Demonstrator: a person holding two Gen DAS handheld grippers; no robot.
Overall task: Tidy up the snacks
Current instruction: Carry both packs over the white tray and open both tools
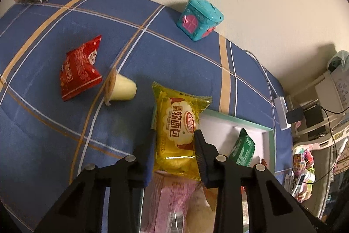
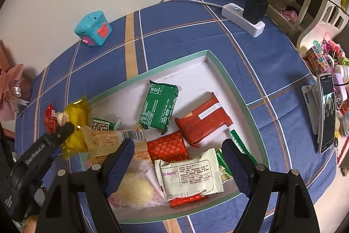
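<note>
Left wrist view: left gripper (image 1: 174,134) pinches yellow bread packet (image 1: 177,123) across its middle, held above the near-left edge of the white tray (image 1: 267,134). Right gripper (image 2: 177,158): jaws spread wide, nothing between the pads, poised over the white wafer packet (image 2: 188,176) in the tray. Still on the blue cloth (image 1: 174,58): red packet (image 1: 79,70), jelly cup (image 1: 121,86).

Risks: slick film may slide from the pads; a release here could drop the bread on the rim and tip it outside; soft bread may crush.
</note>
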